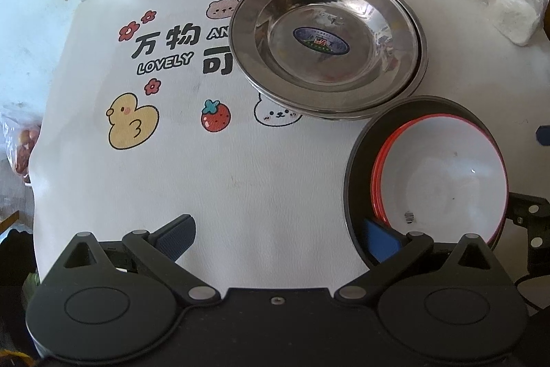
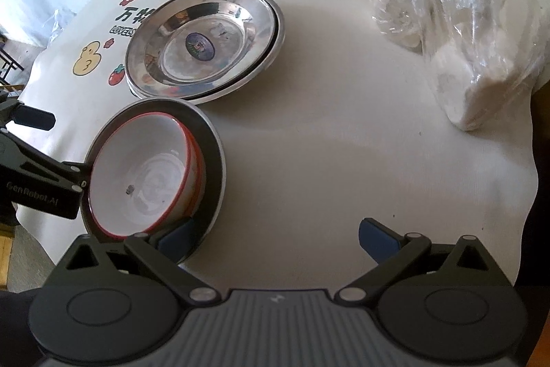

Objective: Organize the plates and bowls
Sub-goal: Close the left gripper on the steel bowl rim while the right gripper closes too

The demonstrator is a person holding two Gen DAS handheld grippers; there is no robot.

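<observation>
I have both tools spread wide with nothing in them: the left hand-held gripper (image 1: 278, 229) straddles bare cloth, its right finger lying over the near rim of the black plate (image 1: 354, 181), and the right hand-held gripper (image 2: 275, 234) has its left finger at that same plate's near edge. The red-rimmed white bowls (image 2: 144, 177) sit nested on the black plate near the front edge of the worktop (image 2: 326, 143). The stacked steel plates (image 1: 326, 47) rest just behind, toward the middle, their rim almost touching the black one. I judge the stacking nearly done; a release seems the step in hand. Next I would back both tools off without nudging the tilted bowl stack.
</observation>
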